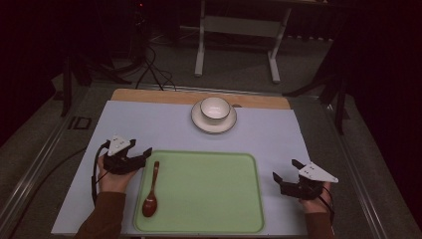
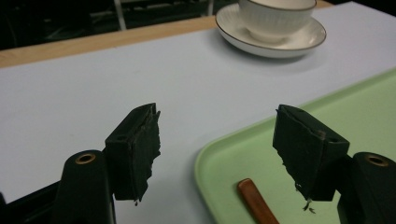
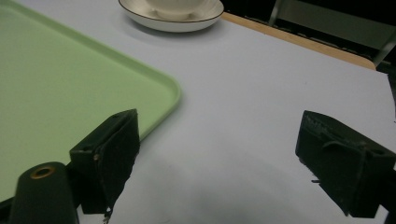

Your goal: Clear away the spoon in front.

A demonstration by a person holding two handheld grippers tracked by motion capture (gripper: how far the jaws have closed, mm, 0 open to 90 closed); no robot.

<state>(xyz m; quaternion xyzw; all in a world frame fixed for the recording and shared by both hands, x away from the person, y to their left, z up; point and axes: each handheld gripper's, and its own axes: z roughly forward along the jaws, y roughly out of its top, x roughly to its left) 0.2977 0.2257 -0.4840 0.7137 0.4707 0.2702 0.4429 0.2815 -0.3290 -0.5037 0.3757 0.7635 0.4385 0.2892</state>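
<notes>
Approach step: left gripper (image 1: 143,155) wide open, empty, near spoon (image 1: 151,193) on tray (image 1: 209,199). Right gripper (image 1: 283,175) also wide, idle. Next probably lower over the spoon handle and close.

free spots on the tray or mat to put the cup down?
Most of the green tray is bare: everything right of the spoon, which lies along its left edge. The mat is bare between the saucer and the tray's far rim, and on both sides of the saucer. It is tight at the tray's left edge, by the left claw; the right claw hangs off the right edge.
</notes>
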